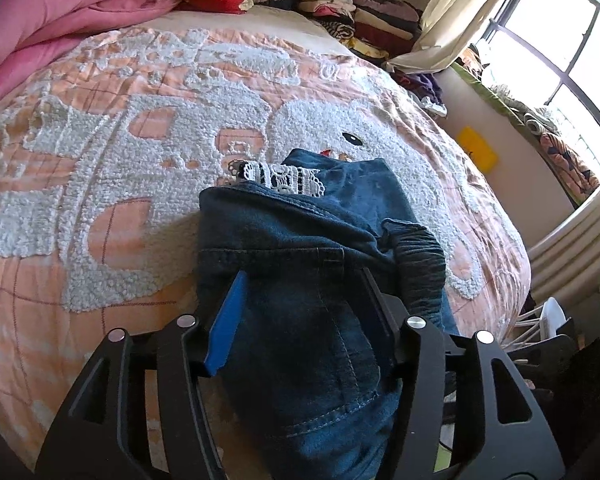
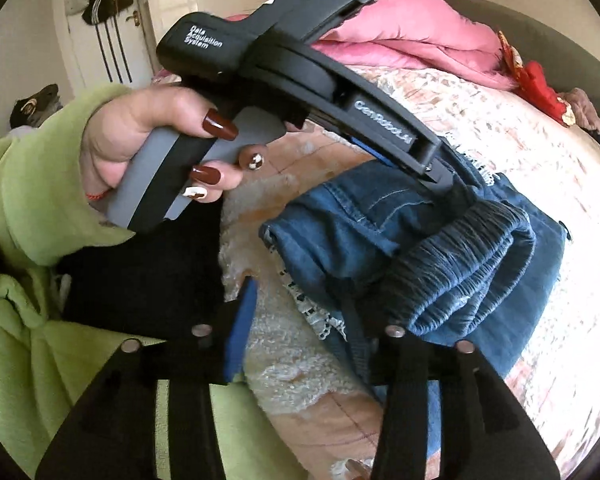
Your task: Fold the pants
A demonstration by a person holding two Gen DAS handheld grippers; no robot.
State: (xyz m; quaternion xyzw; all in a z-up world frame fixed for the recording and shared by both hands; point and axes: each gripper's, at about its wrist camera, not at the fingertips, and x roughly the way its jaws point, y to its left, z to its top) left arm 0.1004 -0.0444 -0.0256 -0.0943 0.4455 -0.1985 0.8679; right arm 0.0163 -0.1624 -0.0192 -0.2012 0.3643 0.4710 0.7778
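The folded jeans [image 1: 300, 280] lie bunched on the bed [image 1: 100, 200], both the left hand-held gripper [image 1: 304, 300] and right hand-held gripper [image 2: 308, 320] parted and gripping nothing, so tidying the bundle looks next.

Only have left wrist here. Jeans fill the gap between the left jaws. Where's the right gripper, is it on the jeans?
Observer: The right gripper is at the edge of the folded jeans, jaws apart, clamping nothing.
Operator: Both fingers over denim?
Observer: No. The blue-padded finger is over the bedspread; only the other finger overlaps the jeans.
Operator: What's the left gripper look like from outside?
Observer: A hand in a green sleeve grips its handle, and the left gripper points down at the far side of the jeans.
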